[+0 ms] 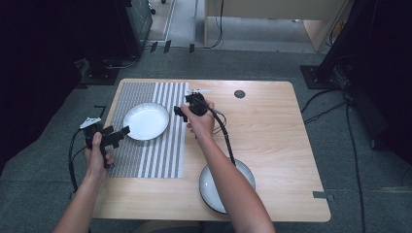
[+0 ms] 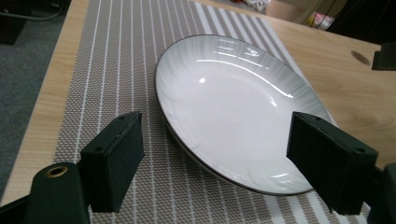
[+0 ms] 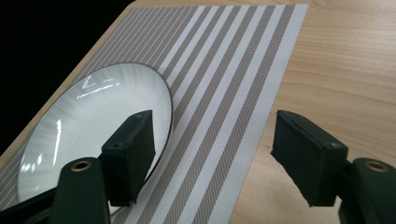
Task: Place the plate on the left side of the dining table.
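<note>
The white plate (image 2: 233, 112) lies flat on the striped placemat (image 1: 150, 141), ahead of and between my left gripper (image 2: 224, 154) jaws, which stand wide and grip nothing. My right gripper (image 3: 215, 154) is also open and empty, with the plate beyond its left jaw, partly hidden behind it. I count two dishes: a second plate (image 1: 243, 172) sits near the table (image 1: 272, 131) edge, half covered by my right forearm.
</note>
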`<state>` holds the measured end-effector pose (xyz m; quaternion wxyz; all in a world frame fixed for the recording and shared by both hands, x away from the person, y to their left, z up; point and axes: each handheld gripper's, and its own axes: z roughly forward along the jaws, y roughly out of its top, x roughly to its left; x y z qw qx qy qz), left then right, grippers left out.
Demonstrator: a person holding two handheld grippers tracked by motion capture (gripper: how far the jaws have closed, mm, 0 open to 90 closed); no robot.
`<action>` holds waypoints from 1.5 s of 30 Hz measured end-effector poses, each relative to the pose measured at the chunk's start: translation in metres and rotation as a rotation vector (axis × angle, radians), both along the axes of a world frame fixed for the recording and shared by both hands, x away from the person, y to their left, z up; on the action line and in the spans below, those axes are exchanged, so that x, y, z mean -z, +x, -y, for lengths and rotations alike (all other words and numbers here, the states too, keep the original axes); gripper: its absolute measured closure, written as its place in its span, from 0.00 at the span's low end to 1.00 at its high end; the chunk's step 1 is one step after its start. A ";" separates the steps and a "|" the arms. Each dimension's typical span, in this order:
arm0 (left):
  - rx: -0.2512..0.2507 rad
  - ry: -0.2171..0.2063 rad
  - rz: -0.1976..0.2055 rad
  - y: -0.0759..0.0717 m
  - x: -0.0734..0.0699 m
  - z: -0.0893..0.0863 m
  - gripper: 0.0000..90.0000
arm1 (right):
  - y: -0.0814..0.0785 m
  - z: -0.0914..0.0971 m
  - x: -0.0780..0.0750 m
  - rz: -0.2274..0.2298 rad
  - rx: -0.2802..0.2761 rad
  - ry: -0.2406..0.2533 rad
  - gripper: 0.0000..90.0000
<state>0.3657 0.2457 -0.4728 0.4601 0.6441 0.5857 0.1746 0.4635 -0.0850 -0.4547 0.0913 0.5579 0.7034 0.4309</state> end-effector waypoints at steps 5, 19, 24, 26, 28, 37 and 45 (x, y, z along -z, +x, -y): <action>0.032 0.035 0.023 -0.021 -0.002 0.013 0.21 | -0.019 0.012 -0.010 0.018 -0.014 0.040 0.33; 0.020 0.103 0.063 -0.079 0.004 0.026 0.20 | -0.054 0.050 -0.016 0.043 -0.027 0.035 0.28; -0.007 0.112 0.066 -0.098 0.008 0.015 0.20 | -0.063 0.065 -0.013 0.042 -0.021 0.027 0.28; -0.015 0.137 0.068 -0.105 0.010 0.012 0.20 | -0.070 0.076 -0.013 0.059 -0.017 0.011 0.27; -0.013 0.152 0.065 -0.111 0.012 0.008 0.20 | -0.075 0.082 -0.013 0.064 -0.011 0.008 0.27; 0.017 0.258 0.006 -0.119 0.026 0.009 0.19 | -0.096 0.102 -0.012 0.092 0.005 -0.034 0.27; 0.017 0.307 -0.036 -0.119 0.038 0.003 0.19 | -0.113 0.128 -0.011 0.085 0.023 0.006 0.26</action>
